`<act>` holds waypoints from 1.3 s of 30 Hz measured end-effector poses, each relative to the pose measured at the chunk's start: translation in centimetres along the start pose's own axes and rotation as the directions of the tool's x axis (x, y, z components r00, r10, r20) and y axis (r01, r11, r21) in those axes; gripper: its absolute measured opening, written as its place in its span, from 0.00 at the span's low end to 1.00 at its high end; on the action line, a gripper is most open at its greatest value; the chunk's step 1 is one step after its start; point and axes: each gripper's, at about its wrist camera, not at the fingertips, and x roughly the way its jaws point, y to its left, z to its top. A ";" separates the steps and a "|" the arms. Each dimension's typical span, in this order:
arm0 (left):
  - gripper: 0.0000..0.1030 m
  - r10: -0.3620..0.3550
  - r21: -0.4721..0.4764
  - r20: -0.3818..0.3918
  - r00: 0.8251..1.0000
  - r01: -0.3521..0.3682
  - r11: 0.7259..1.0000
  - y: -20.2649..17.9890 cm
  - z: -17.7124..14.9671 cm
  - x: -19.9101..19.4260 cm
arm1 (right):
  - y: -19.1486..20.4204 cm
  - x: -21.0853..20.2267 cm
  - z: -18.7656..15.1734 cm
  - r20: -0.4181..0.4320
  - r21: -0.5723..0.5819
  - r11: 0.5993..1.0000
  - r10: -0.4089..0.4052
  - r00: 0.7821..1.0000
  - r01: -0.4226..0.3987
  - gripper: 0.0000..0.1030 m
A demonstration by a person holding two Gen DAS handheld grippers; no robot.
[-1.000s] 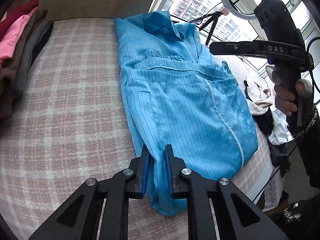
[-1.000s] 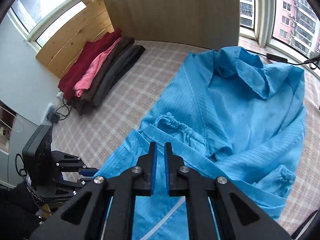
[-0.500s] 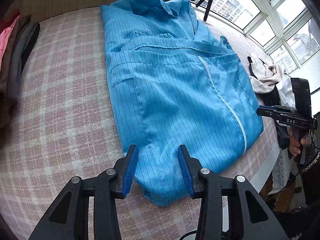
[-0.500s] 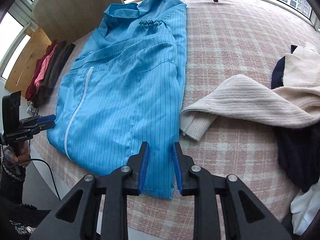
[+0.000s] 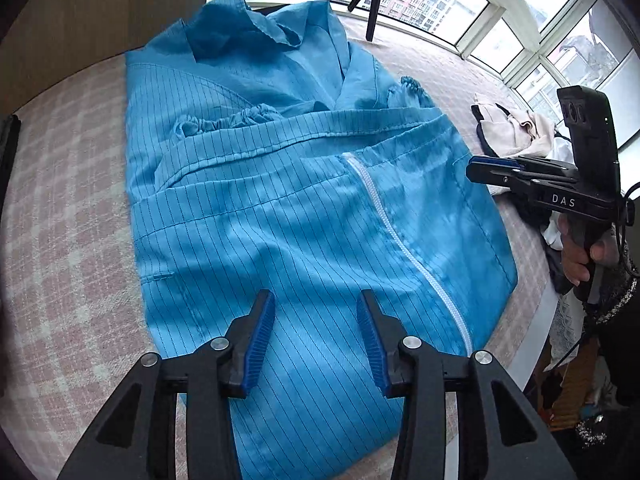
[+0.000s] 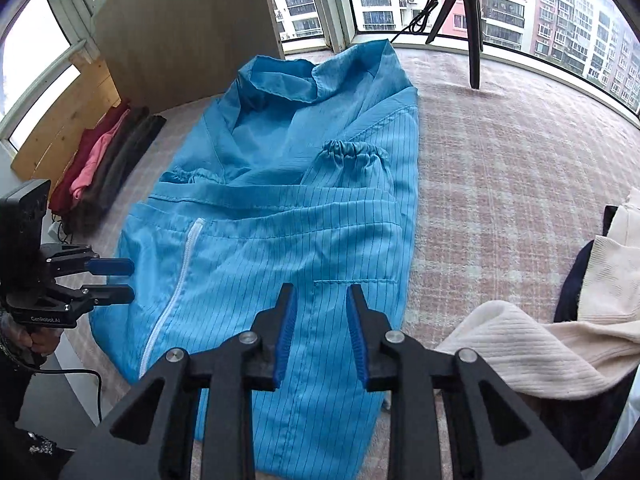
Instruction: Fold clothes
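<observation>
Blue striped cloth fills the middle of both views: a blue garment [image 5: 304,208] lies partly folded on the pink checked cover [image 5: 68,248], its collar toward the windows and its white zipper [image 5: 404,252] running down the front. One elastic cuff [image 6: 352,152] lies folded across the chest. The left gripper [image 5: 316,336] hangs over the garment's near hem, at the side away from the zipper's lower end; its blue pads stand apart with nothing pinched between them. The right gripper [image 6: 320,332] hovers over the hem on the garment's pocket side, pads parted and empty. Its gap is narrower than the left one's. Beside the garment, away from the wooden panel, a cream ribbed sweater [image 6: 532,344] lies over dark clothes. On the garment's other side, against the panel, sits a stack of folded clothes [image 6: 104,160] in red, pink and grey. A black tripod [image 6: 468,12] stands beyond the collar.
</observation>
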 end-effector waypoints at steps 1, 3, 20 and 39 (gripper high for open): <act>0.34 0.006 0.004 -0.027 1.000 -0.006 1.000 0.3 0.5 0.6 | -0.1 1.5 0.0 -0.050 -0.004 1.000 -0.004 0.999 0.004 0.25; 0.33 0.037 0.044 -0.035 0.999 -0.036 0.998 0.6 1.9 -0.5 | -0.3 2.8 0.3 -0.138 -0.008 1.000 -0.002 0.990 0.001 0.25; 0.71 0.216 0.124 0.108 0.970 -0.229 0.965 3.6 20.5 -1.1 | -5.9 -6.2 19.6 0.194 -0.047 0.996 -0.064 0.979 0.075 0.60; 0.10 -0.126 -0.227 0.134 0.983 0.155 0.961 8.7 27.9 3.3 | -7.3 7.4 25.5 0.135 -0.399 0.909 -0.075 0.988 0.123 0.60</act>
